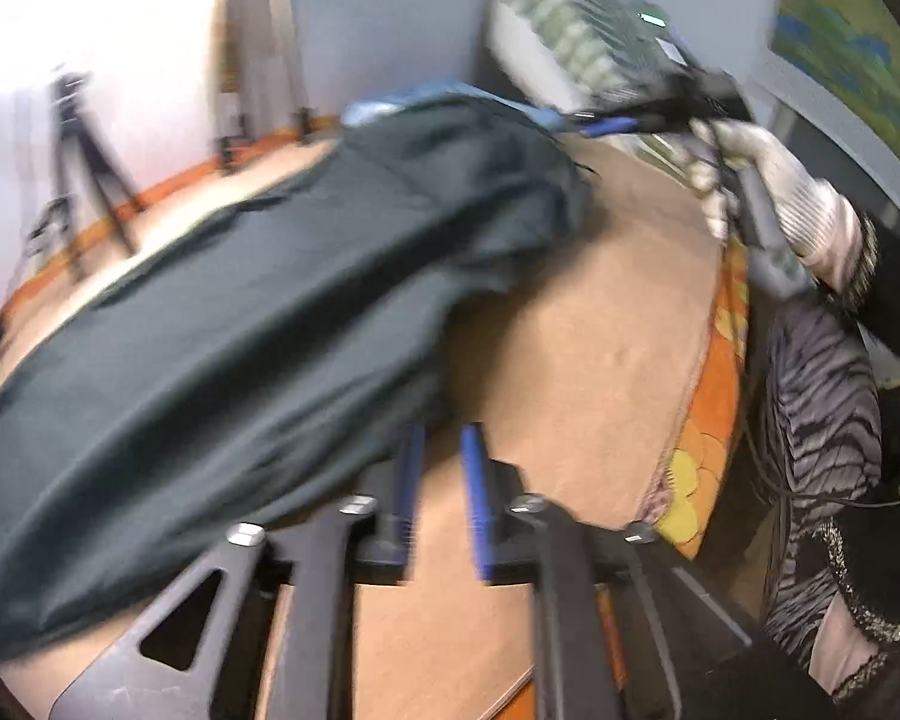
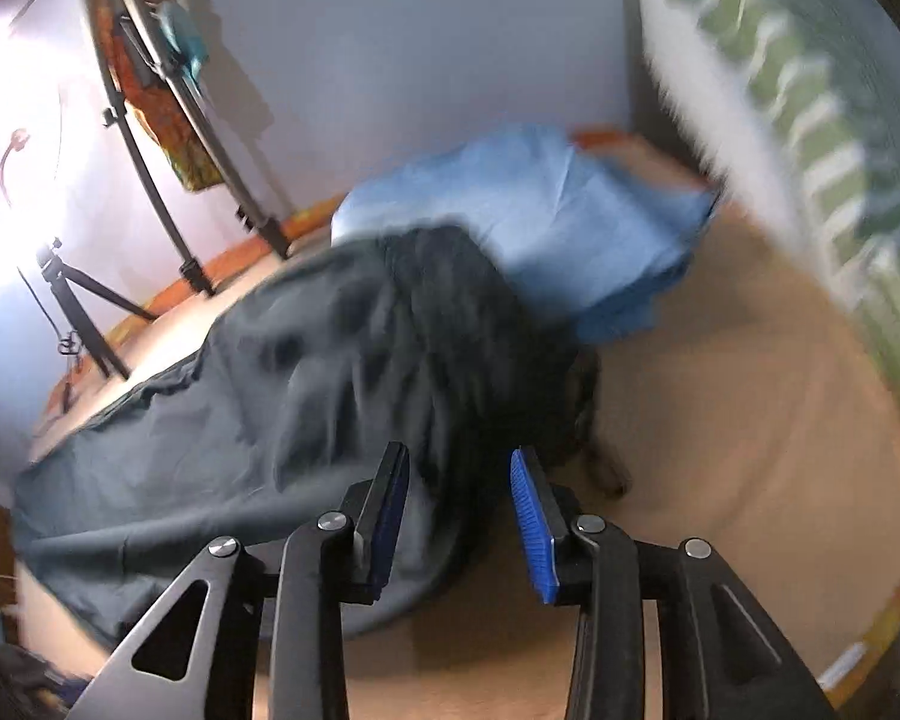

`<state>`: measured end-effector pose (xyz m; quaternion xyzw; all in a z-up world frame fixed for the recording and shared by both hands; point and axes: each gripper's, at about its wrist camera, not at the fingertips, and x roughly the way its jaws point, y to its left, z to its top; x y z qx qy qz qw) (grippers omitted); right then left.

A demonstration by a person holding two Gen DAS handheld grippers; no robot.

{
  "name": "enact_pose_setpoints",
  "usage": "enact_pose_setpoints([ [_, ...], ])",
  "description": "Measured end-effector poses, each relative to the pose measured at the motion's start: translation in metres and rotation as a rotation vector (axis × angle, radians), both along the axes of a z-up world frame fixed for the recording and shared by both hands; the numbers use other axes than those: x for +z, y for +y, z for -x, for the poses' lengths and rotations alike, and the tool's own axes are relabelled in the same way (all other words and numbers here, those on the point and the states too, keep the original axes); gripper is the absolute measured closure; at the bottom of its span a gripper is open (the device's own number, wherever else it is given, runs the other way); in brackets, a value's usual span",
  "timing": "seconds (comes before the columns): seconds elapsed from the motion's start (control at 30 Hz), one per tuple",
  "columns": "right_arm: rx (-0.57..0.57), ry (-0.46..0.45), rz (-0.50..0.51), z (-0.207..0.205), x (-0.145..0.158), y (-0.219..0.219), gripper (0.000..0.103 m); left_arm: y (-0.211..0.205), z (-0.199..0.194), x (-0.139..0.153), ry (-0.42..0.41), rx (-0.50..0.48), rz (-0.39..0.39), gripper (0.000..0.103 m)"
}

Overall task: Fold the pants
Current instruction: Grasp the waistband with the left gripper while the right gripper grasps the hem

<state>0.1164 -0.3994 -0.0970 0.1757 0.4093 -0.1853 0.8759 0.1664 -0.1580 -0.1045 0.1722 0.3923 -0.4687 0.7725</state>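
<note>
Dark pants (image 1: 258, 324) lie on tan bedding (image 1: 570, 348) — both grippers empty.

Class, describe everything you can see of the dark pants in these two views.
The dark pants are of a thin, soft-looking, dark greenish-grey cloth, lying long across the tan surface. One end is bunched into deep wrinkles near the folded blue cloth, whose near edge it seems to overlap. The rest lies flatter, with shallow creases. Neither gripper's pads press on them; blur hides seams and pockets.
</note>
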Motion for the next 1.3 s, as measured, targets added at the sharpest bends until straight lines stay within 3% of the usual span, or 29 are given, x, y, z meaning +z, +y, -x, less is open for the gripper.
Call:
enact_pose_setpoints([
  [0.13, 0.118, -0.086, 0.116, -0.004, 0.042, 0.033, 0.062, 0.059, -0.023, 0.009, 0.002, 0.151, 0.035, 0.063],
  [0.23, 0.276, -0.12, 0.084, -0.026, 0.059, 0.063, 0.052, 0.118, -0.049, 0.01, 0.008, 0.325, 0.051, 0.06],
  [0.3, 0.374, -0.133, 0.082, -0.043, 0.065, 0.084, 0.051, 0.154, -0.065, 0.009, 0.01, 0.433, 0.065, 0.051],
  [0.4, 0.503, -0.125, 0.072, -0.072, 0.065, 0.117, 0.051, 0.216, -0.092, 0.008, 0.003, 0.612, 0.08, 0.047],
  [0.63, 0.759, -0.089, 0.075, -0.141, 0.047, 0.181, 0.044, 0.345, -0.139, -0.004, 0.081, 0.978, 0.194, 0.041],
  [0.77, 0.906, 0.001, 0.113, -0.176, 0.025, 0.216, 0.045, 0.397, -0.159, -0.015, 0.13, 1.108, 0.254, 0.037],
  [0.9, 1.035, 0.095, 0.196, -0.206, -0.006, 0.25, 0.053, 0.42, -0.171, -0.022, 0.155, 1.186, 0.279, 0.036],
  [1.17, 1.094, 0.194, 0.288, -0.256, -0.059, 0.286, 0.056, 0.466, -0.182, -0.04, 0.23, 1.302, 0.354, 0.031],
  [1.23, 1.12, 0.226, 0.303, -0.261, -0.068, 0.294, 0.067, 0.475, -0.183, -0.045, 0.244, 1.316, 0.371, 0.031],
  [1.3, 1.146, 0.238, 0.325, -0.259, -0.073, 0.303, 0.085, 0.485, -0.184, -0.05, 0.257, 1.336, 0.389, 0.03],
])
